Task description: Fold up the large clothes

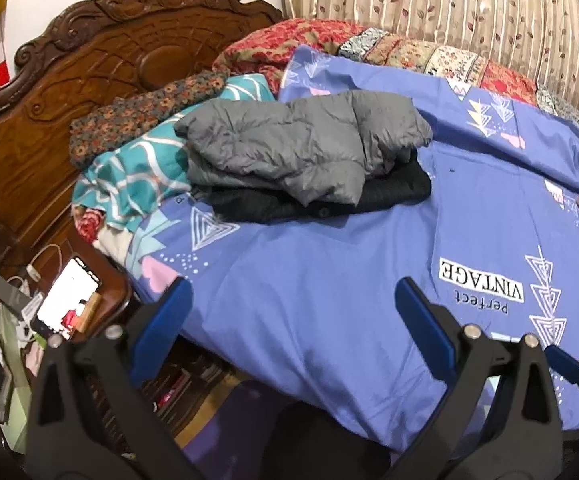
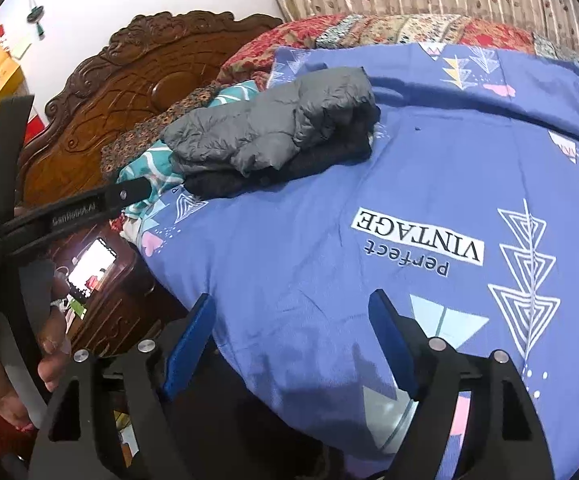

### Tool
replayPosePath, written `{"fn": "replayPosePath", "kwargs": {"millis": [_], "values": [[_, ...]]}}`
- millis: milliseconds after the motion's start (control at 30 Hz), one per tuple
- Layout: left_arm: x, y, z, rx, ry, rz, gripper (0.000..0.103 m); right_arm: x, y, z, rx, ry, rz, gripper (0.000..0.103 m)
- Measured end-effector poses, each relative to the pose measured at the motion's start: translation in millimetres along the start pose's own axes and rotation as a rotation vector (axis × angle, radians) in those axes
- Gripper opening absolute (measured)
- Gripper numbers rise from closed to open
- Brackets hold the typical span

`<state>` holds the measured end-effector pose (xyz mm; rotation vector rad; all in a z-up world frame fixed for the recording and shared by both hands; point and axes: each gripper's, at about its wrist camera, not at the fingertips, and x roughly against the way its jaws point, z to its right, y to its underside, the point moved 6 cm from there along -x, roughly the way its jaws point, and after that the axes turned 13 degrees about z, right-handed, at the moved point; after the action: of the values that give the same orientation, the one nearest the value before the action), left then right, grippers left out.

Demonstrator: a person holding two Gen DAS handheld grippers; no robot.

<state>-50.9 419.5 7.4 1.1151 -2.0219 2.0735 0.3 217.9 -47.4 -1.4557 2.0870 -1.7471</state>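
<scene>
A folded grey puffer jacket [image 1: 301, 148] lies on top of a folded black garment [image 1: 389, 192] on the blue printed bedsheet [image 1: 329, 288], toward the headboard. The same stack shows in the right wrist view, the jacket [image 2: 273, 128] over the black garment [image 2: 325, 164]. My left gripper [image 1: 293, 300] is open and empty above the near edge of the bed, well short of the stack. My right gripper [image 2: 293, 312] is open and empty over the sheet [image 2: 329, 240] near the bed's front edge. The left gripper's body [image 2: 21, 220] shows at the left of the right wrist view.
A carved wooden headboard [image 1: 89, 80] stands at the left, with teal and floral cloths [image 1: 129, 168] piled against it. A patchwork quilt [image 1: 409, 52] lies at the back before a curtain [image 1: 449, 0]. A lit phone [image 1: 69, 300] rests on a wooden bedside stand.
</scene>
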Motion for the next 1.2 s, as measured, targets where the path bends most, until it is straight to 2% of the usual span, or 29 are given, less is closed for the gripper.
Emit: {"fn": "replayPosePath", "kwargs": {"millis": [333,733,1200], "values": [[-1,5,-2,-0.002,-0.02,-0.002,0.097,-1,4,5,-0.012,0.034,-0.012,0.103],[7,2,-5,0.001,-0.067,0.032,0.097,1,5,3,-0.003,0.02,-0.01,0.103],[7,4,-3,0.001,-0.063,0.012,0.097,0,5,10,-0.024,0.026,-0.014,0.103]]}}
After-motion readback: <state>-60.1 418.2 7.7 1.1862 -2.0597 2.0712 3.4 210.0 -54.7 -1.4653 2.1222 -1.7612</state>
